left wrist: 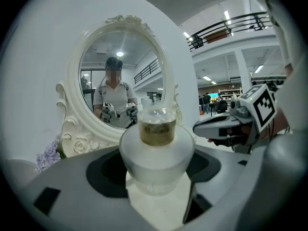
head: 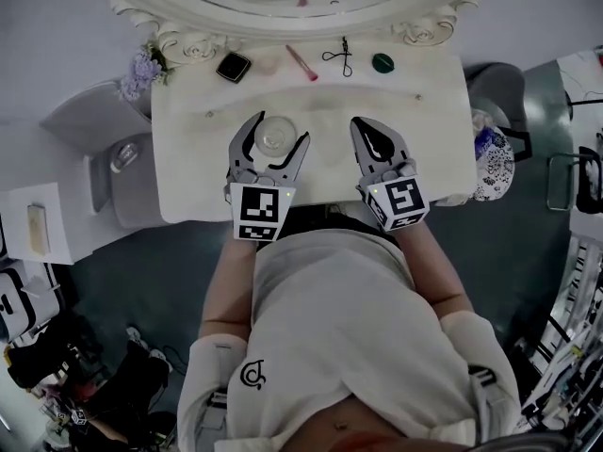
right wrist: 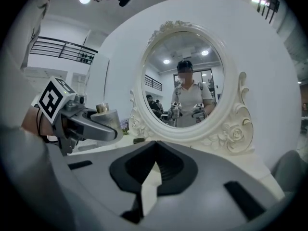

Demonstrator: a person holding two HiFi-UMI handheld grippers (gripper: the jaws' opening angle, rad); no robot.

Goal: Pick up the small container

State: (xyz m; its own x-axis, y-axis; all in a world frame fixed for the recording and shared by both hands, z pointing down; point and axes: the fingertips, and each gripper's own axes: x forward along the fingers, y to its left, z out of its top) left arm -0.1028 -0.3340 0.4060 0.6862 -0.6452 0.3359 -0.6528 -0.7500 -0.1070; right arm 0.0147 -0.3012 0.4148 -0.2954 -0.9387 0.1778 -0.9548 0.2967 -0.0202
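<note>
The small container (head: 273,137) is a frosted round jar with a clear cap over brownish contents (left wrist: 156,129). It sits between the jaws of my left gripper (head: 278,132), over the cream dressing table (head: 188,168). In the left gripper view both pads press on the jar's sides. The right gripper view shows the jar (right wrist: 107,117) from the side, in the left gripper (right wrist: 101,131). I cannot tell whether it is off the tabletop. My right gripper (head: 370,132) is beside it to the right, shut, its jaws (right wrist: 154,150) holding nothing.
An ornate oval mirror (right wrist: 185,81) stands at the back of the table. In front of it lie a black compact (head: 233,66), a pink tube (head: 301,62), a dark scissor-like tool (head: 341,56) and a green lid (head: 382,62). Purple flowers (head: 139,72) are at the back left corner.
</note>
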